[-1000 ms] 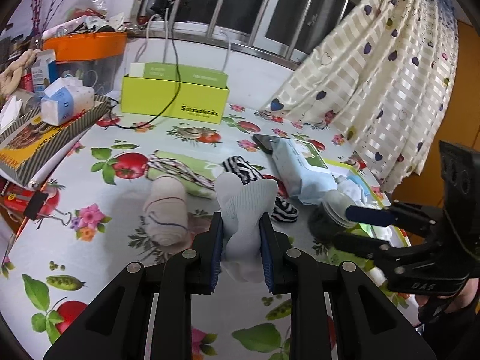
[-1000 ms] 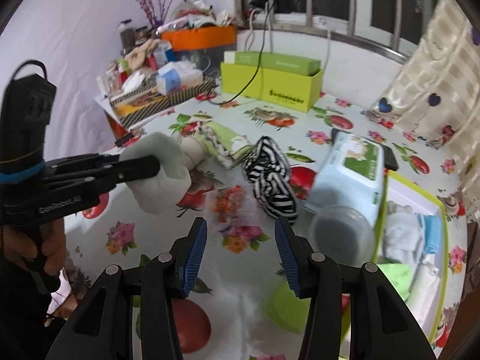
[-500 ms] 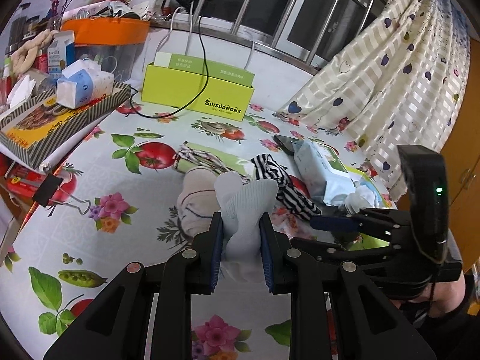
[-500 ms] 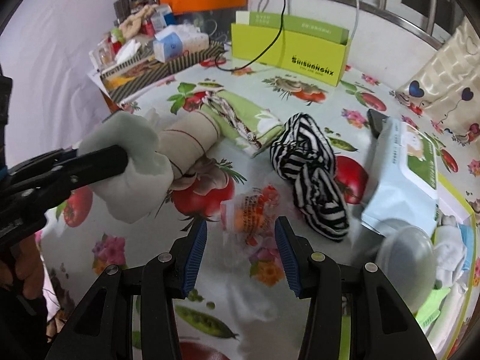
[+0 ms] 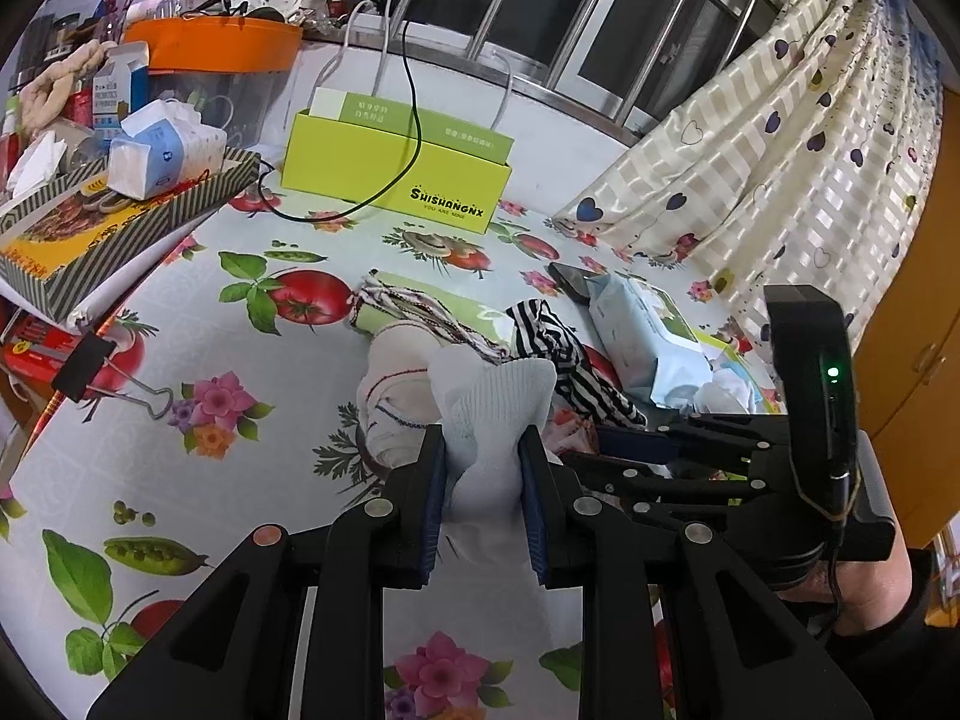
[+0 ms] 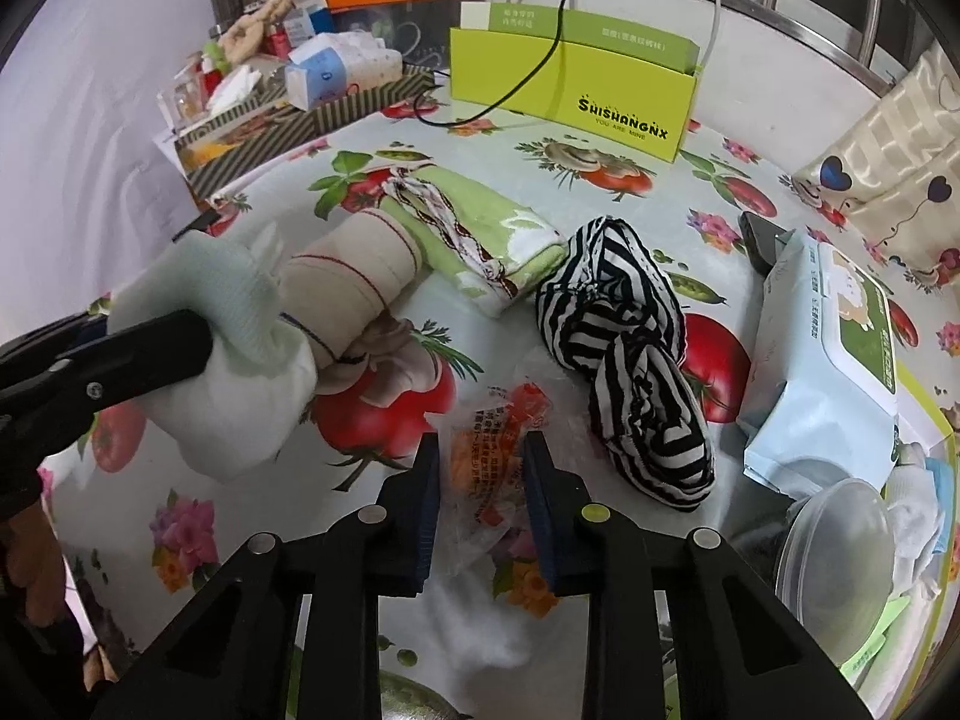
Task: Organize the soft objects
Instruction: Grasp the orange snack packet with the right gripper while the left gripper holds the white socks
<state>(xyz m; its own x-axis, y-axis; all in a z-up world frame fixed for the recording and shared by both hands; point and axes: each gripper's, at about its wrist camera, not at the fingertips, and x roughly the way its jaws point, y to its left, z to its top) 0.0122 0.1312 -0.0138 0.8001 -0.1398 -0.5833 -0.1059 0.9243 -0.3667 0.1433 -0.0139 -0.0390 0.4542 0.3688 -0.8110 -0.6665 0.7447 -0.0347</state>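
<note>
My left gripper [image 5: 483, 456] is shut on a white sock [image 5: 498, 396], held just above the table; the same sock [image 6: 240, 408] shows at the left of the right wrist view. My right gripper [image 6: 480, 456] points down at a crinkled clear plastic packet [image 6: 486, 480] with orange print. Its jaws are closing and the pads press on the packet's sides. Behind lie a rolled beige sock [image 6: 354, 282], a folded green towel [image 6: 480, 234] and a black-and-white striped cloth [image 6: 636, 348]. In the left wrist view my right gripper [image 5: 594, 450] sits just right of the sock.
A pale blue wet-wipes pack [image 6: 828, 372] and a phone [image 6: 762, 240] lie to the right. A yellow-green tray [image 6: 936, 420] holds cloths and a clear lid [image 6: 840, 540]. A lime box [image 6: 570, 84] stands at the back; a striped cluttered box [image 6: 300, 114] stands back left.
My right gripper came down over the plastic packet and its jaws narrowed onto it. My left gripper kept its hold on the white sock and drifted slightly.
</note>
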